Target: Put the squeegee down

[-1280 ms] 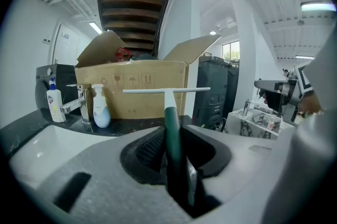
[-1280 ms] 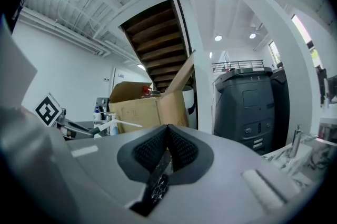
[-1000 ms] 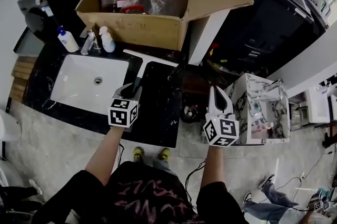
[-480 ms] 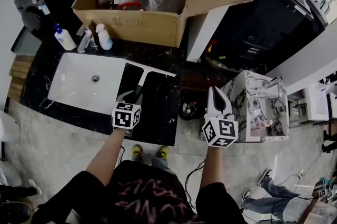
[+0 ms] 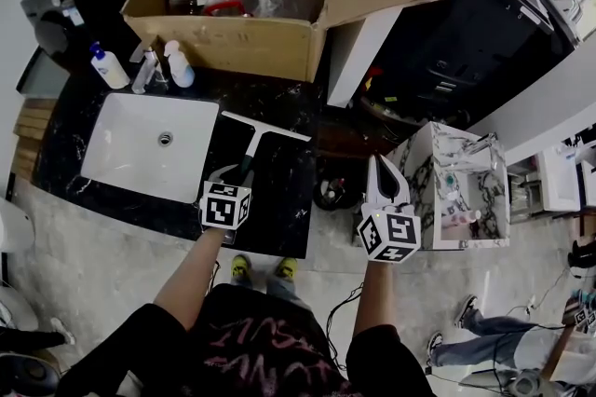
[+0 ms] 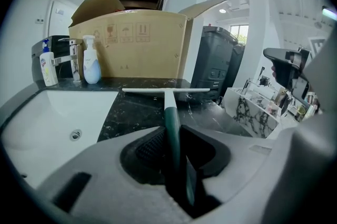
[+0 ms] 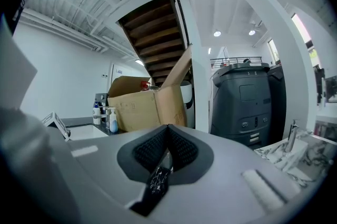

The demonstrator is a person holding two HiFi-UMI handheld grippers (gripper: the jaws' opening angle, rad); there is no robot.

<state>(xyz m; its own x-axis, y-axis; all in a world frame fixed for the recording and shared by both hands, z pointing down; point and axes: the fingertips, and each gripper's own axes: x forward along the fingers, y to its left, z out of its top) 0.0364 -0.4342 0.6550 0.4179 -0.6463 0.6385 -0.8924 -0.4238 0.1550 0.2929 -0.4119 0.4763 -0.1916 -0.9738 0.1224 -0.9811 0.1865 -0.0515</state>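
Observation:
The squeegee [image 5: 253, 139] has a white blade and a dark green handle. It reaches out over the black marble counter [image 5: 279, 199], to the right of the sink. My left gripper [image 5: 235, 175] is shut on its handle. In the left gripper view the handle [image 6: 171, 123] runs between the pads, and the blade [image 6: 166, 91] lies low across the counter before the cardboard box; whether it touches the stone I cannot tell. My right gripper [image 5: 383, 170] hangs off the counter's right end, pads [image 7: 181, 148] together with nothing between them.
A white sink [image 5: 149, 148] is set in the counter at the left, with a tap [image 5: 142, 69] and two bottles [image 5: 104, 67] behind it. An open cardboard box [image 5: 242, 41] stands at the back. A marbled stand [image 5: 456, 190] and a large black machine [image 5: 475, 41] are on the right.
My left gripper has sunk toward the counter with the squeegee still in it, so the blade is now lower and closer to the stone. The right gripper has stayed where it was.

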